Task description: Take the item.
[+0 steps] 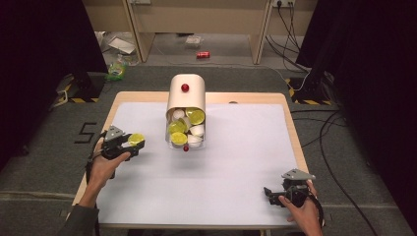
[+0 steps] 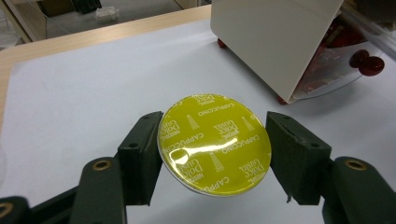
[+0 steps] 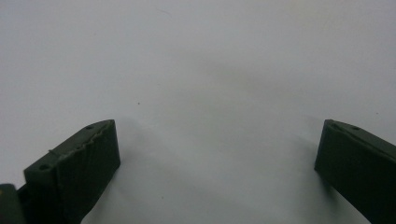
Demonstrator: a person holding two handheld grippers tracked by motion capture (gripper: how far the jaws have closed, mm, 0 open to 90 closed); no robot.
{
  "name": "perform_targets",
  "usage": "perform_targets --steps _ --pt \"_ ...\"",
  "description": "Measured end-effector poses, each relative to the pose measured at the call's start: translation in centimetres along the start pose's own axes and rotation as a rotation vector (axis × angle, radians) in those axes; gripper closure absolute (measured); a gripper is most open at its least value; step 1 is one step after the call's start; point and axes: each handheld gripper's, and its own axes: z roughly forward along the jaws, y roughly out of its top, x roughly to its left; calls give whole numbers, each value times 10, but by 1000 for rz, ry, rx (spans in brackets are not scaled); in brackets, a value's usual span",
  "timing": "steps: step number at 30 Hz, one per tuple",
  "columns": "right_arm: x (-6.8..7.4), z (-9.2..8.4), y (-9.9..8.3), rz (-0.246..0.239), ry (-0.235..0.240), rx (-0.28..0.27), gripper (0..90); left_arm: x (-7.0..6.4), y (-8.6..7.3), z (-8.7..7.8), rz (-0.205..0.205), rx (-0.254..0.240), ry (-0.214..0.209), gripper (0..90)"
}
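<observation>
Room: dark curtains at both sides, grey carpet, pale furniture legs and loose cables at the far end.
Bench [image 1: 290, 123]: wooden top at the centre of the high view, nearly all of it under a white sheet [image 1: 236, 167].
Dispenser [image 1: 186, 101]: cream, round-topped box near 12 o'clock on the sheet, tilted toward the person, red knob on its upper face, clear front showing yellow-lidded and white capsules stacked inside; in the left gripper view its cream side wall [image 2: 275, 42] stands at 1 o'clock.
Left tool [image 1: 129, 145]: at 9 o'clock on the bench, held in the person's left hand [image 1: 104, 166]; both black pads press the rim of a capsule, one on each side, so the jaws stand narrow and closed on it.
Right tool [image 1: 269, 191]: at 5 o'clock, well apart from the dispenser; in the right gripper view its jaws stand wide apart over bare white sheet, gripping nothing.
Capsule [image 2: 215, 143]: yellow foil lid reading "Dolce Gusto Cappuccino", clamped in the left tool, at 8 o'clock from the dispenser.
</observation>
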Motion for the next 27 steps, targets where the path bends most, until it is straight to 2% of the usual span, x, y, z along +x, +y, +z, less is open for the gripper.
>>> perform_targets --steps 4,17,27 --pt "0 0 0 0 1 0 3 4 -9 6 -16 16 0 384" --pt "0 0 0 0 0 0 3 7 -23 11 -27 33 -2 384" --pt "0 0 0 0 0 0 3 7 -26 13 -23 43 1 383"
